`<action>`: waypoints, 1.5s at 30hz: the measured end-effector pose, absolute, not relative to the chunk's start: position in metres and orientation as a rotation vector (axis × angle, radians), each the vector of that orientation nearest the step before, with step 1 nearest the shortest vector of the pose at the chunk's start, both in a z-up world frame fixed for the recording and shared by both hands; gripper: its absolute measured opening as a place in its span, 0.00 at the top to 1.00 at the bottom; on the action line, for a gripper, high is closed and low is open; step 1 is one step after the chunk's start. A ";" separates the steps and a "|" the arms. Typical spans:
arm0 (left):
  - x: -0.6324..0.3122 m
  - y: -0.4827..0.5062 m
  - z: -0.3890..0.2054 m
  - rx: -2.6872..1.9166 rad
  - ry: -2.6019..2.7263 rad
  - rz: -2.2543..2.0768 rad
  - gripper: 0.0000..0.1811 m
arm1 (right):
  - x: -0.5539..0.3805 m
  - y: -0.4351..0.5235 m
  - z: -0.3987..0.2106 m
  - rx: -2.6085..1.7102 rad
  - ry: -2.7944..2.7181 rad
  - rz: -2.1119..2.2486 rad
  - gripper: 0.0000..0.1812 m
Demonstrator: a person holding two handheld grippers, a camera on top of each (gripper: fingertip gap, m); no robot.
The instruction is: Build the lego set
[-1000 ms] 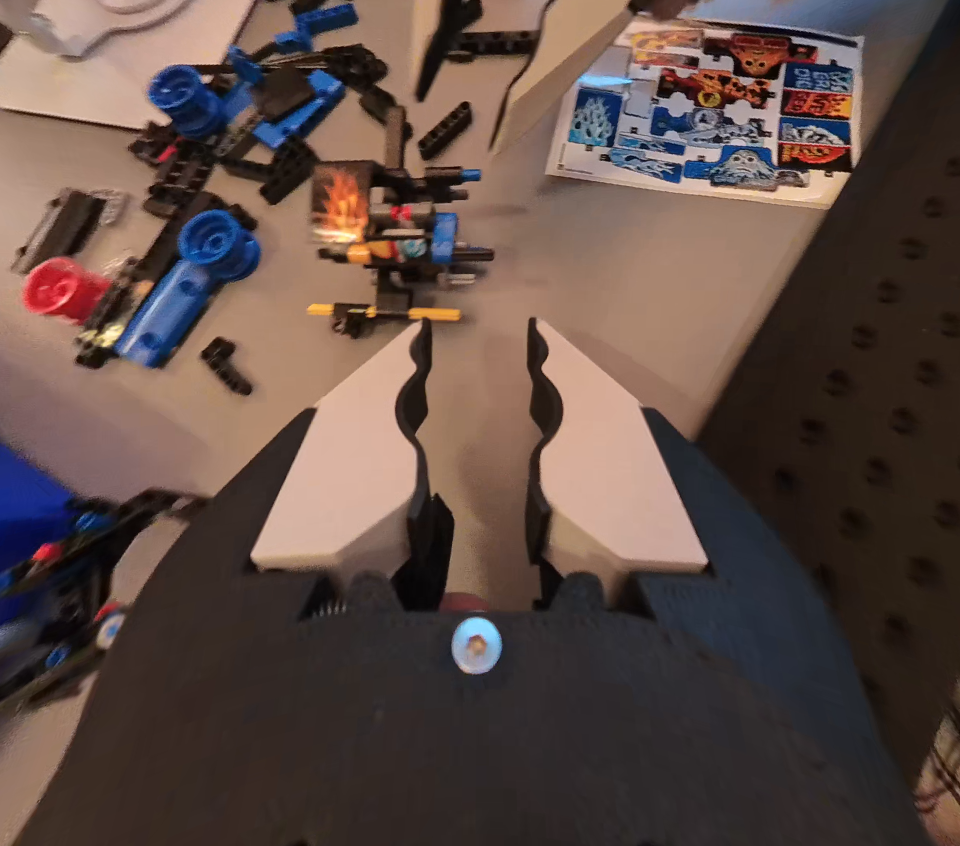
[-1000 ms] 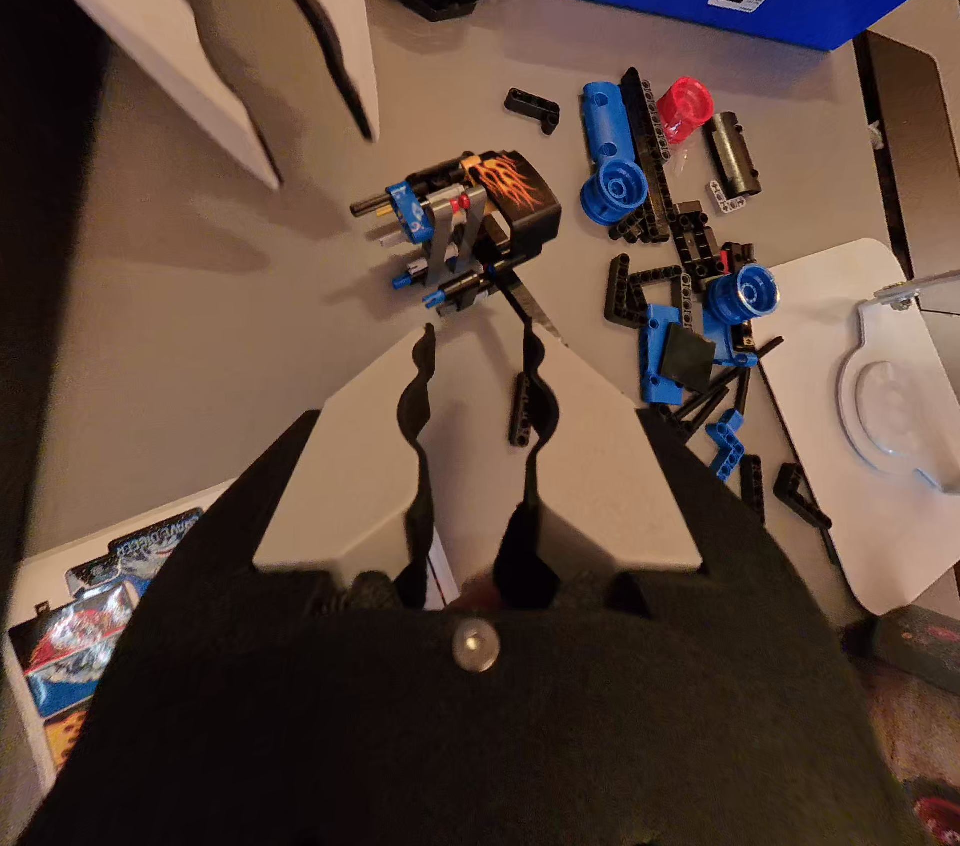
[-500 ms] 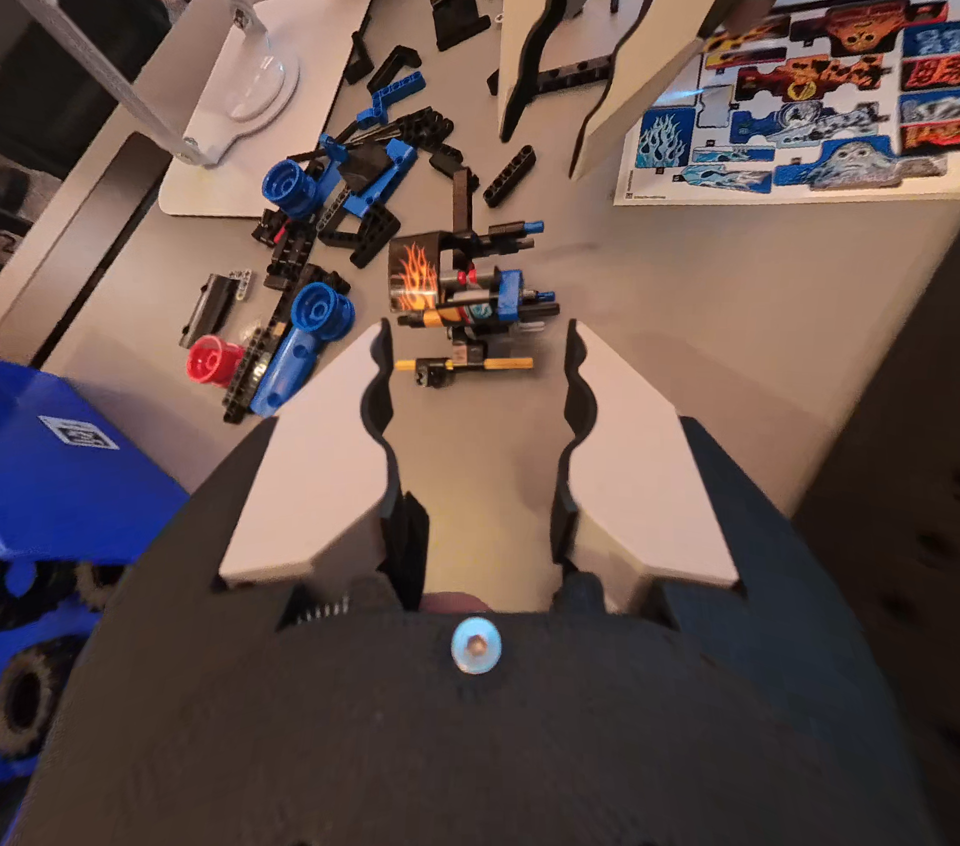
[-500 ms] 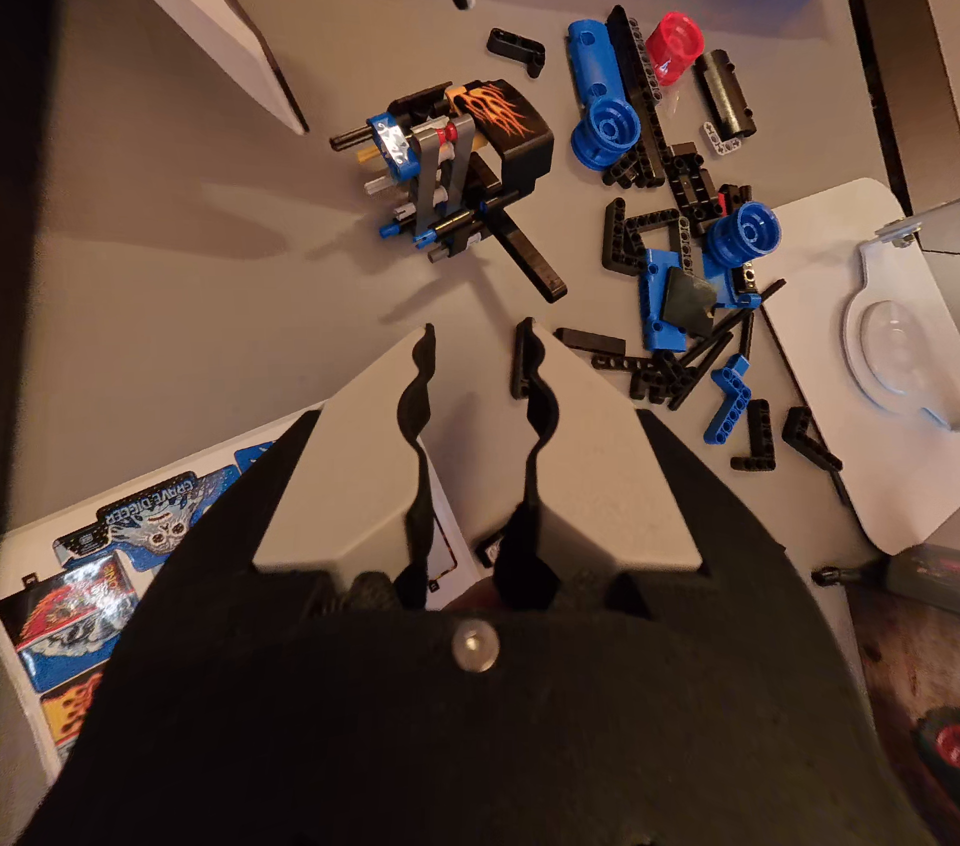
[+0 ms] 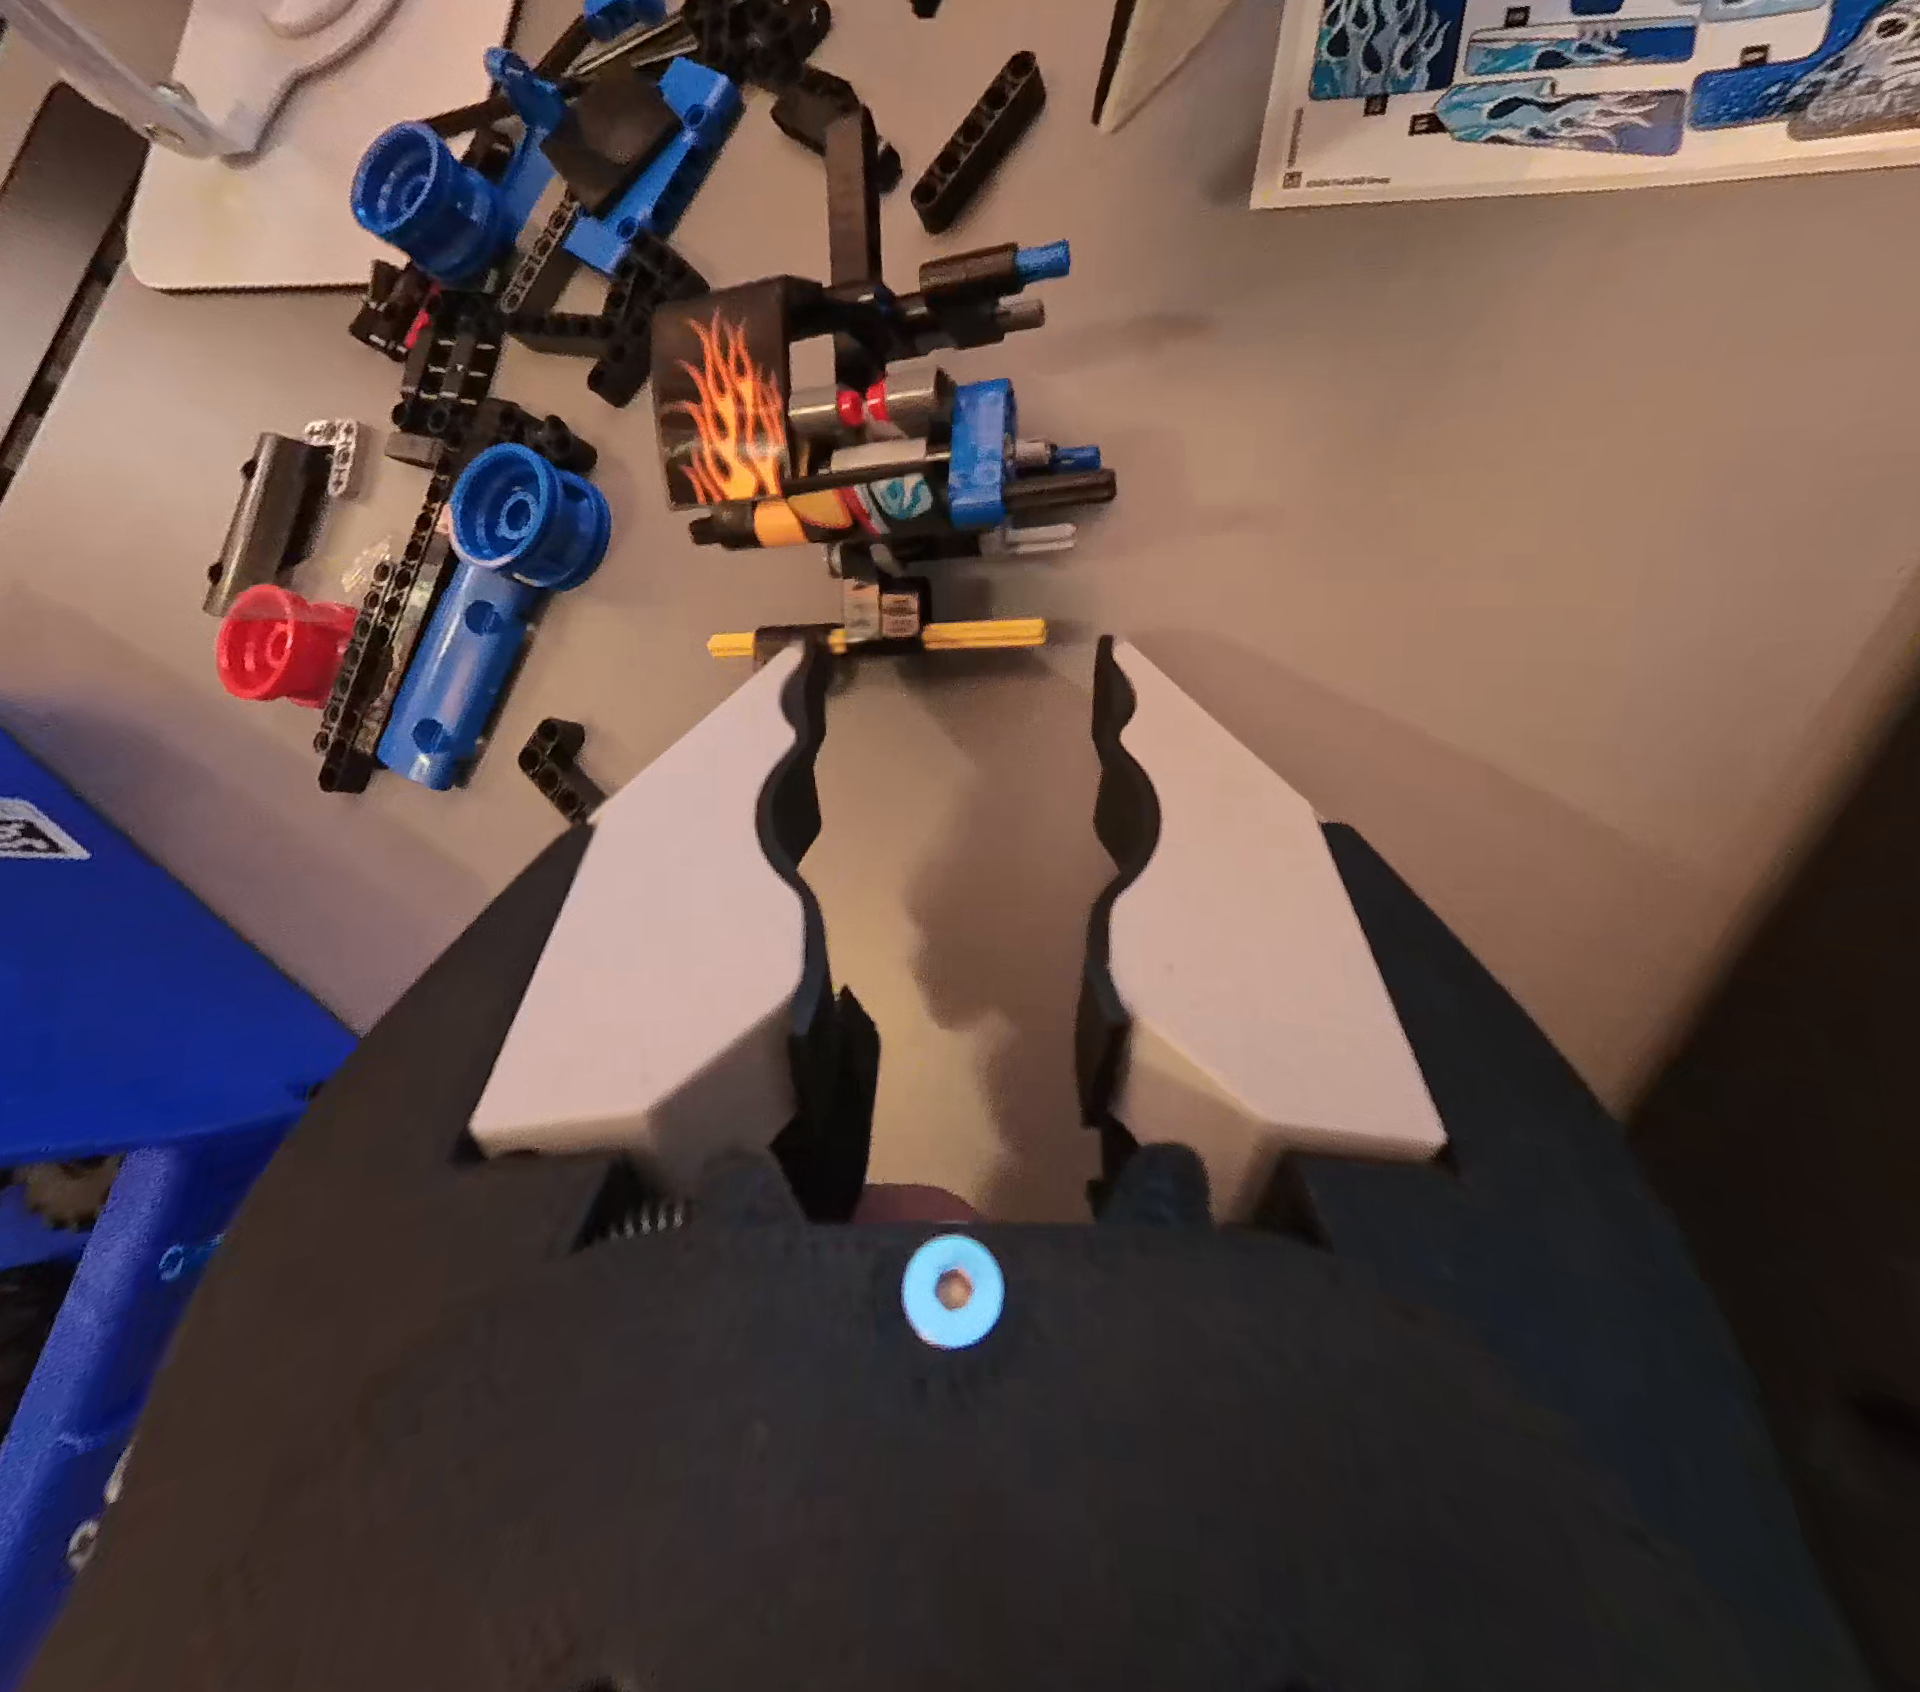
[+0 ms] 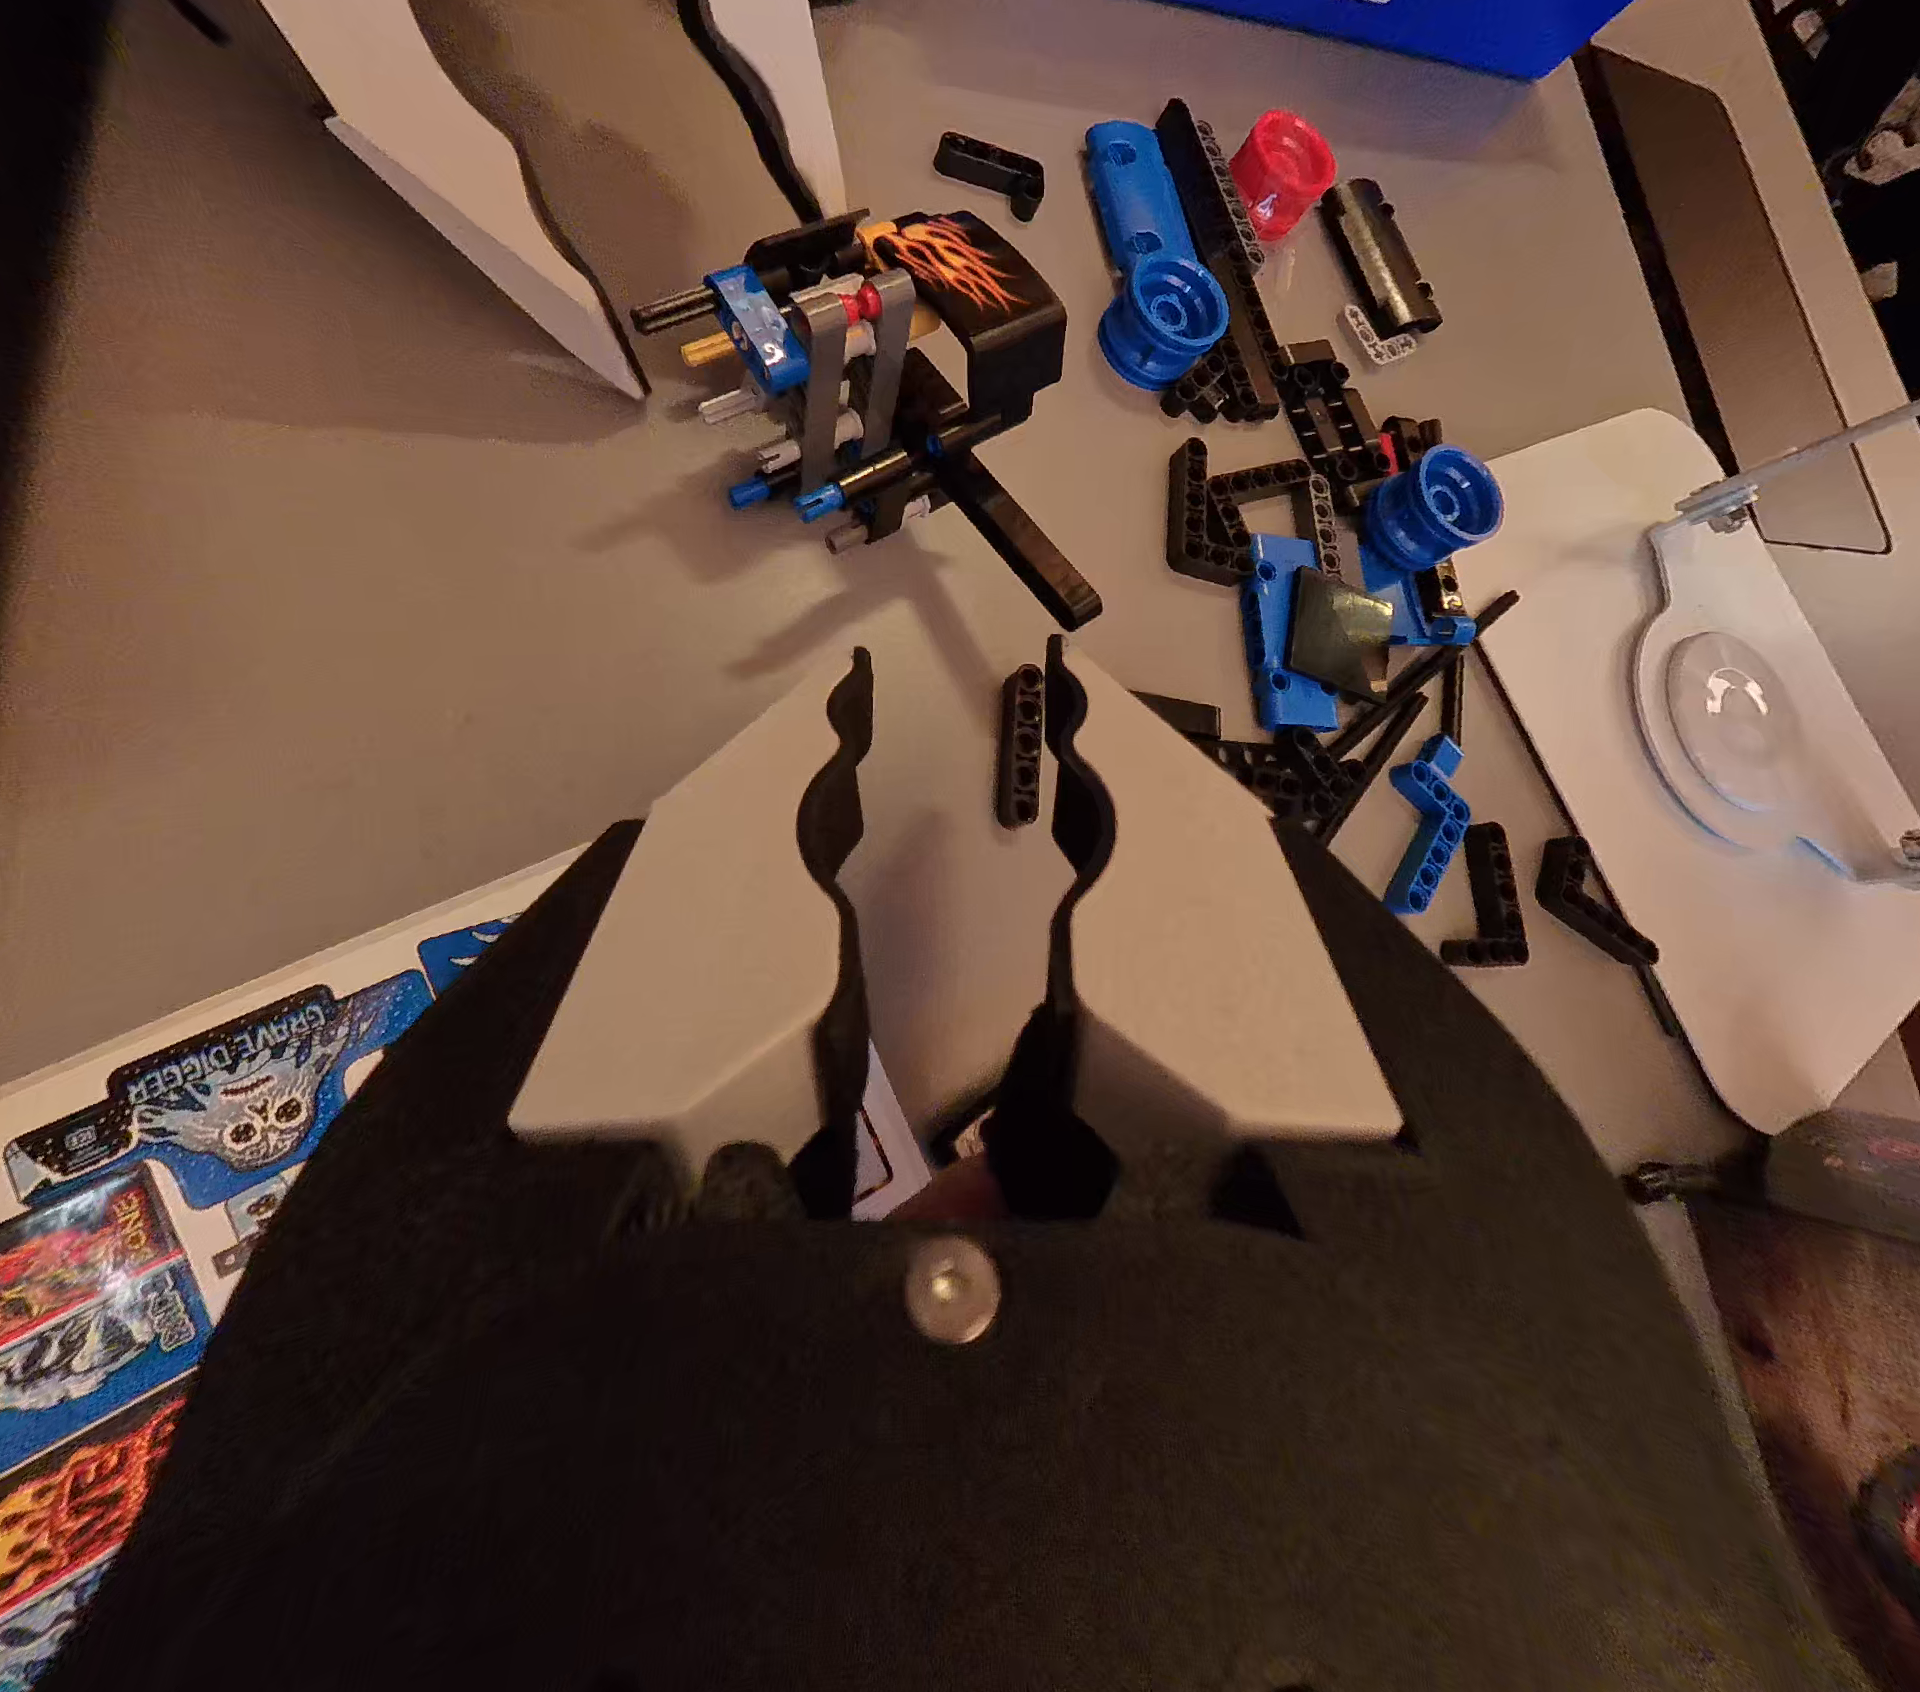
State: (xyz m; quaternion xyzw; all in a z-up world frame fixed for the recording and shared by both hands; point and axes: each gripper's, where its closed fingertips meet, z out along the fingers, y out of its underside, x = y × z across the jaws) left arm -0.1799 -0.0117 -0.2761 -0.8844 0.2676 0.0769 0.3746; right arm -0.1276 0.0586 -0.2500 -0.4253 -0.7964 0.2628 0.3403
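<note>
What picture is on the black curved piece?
Orange and yellow flames on the black curved panel, clearest in the left wrist view.

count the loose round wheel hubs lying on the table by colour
blue wheel hubs: 2
red wheel hub: 1
total: 3
</note>
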 end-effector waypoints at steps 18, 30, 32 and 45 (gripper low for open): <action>-0.175 -0.006 -0.275 -2.206 0.729 0.216 0.72 | -0.128 0.069 -0.251 -1.140 -2.018 0.722 0.83; -0.173 0.000 -0.275 -2.190 0.710 0.181 0.73 | -0.140 0.070 -0.266 -1.150 -2.018 0.658 0.95; -0.171 0.001 -0.274 -2.180 0.697 0.153 0.73 | -0.142 0.070 -0.266 -1.148 -2.012 0.668 0.95; -0.161 -0.028 -0.264 -2.158 0.672 0.264 0.74 | -0.133 0.064 -0.248 -1.081 -2.039 0.724 0.96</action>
